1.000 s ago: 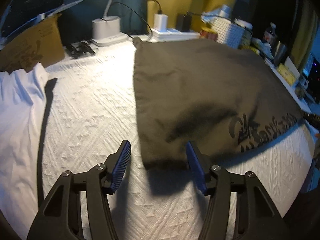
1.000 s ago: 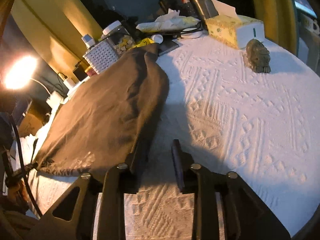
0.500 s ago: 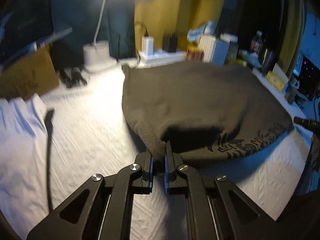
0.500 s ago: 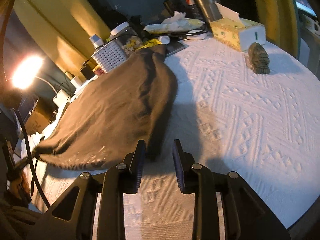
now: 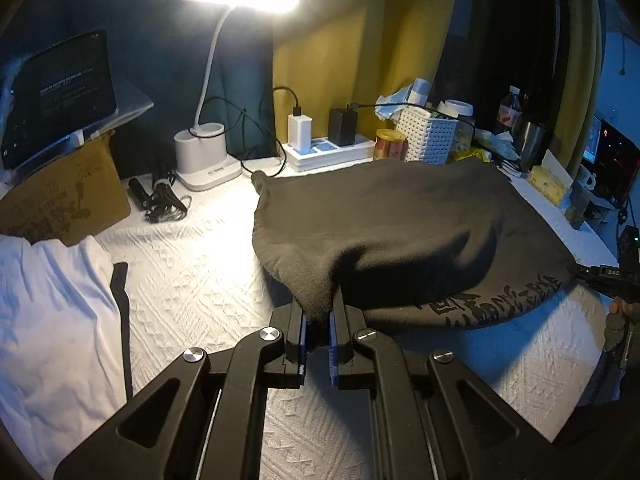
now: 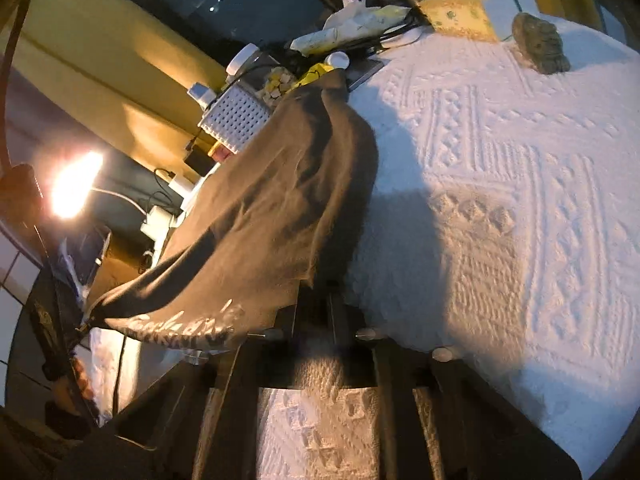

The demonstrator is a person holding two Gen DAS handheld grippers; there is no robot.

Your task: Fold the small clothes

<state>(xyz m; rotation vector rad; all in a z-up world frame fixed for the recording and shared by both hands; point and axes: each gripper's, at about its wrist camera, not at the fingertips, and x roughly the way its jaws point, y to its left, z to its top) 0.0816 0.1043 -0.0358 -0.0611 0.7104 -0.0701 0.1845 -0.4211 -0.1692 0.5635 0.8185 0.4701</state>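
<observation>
The counter (image 5: 192, 280) is covered with a white textured cloth, lit by a white desk lamp (image 5: 208, 136) standing at the back against a dark teal wall and a yellow one. Beside the lamp sit a power strip (image 5: 328, 152) with chargers plugged in, a white perforated basket (image 5: 426, 136) and a yellow tin (image 5: 390, 144). A cardboard box (image 5: 60, 196) stands at the far left with a dark screen (image 5: 60, 84) above it, and a white garment (image 5: 48, 312) lies crumpled in front of it. In the right wrist view a yellow tissue box (image 6: 468, 8) and a small stone figure (image 6: 540, 44) sit at the far edge.

The dark brown shirt (image 5: 400, 232) lies across the middle of the counter, its printed hem nearest. The left gripper (image 5: 318, 328) has its fingers nearly together, pinching the shirt's near left corner. The right gripper (image 6: 312, 312) is blurred, but its fingers are narrow and clamp the other near corner.

A second ago the left fingers were wide apart above the flat shirt; since then both corners have been gripped and lifted, so the near edge now hangs off the counter and bunches.
</observation>
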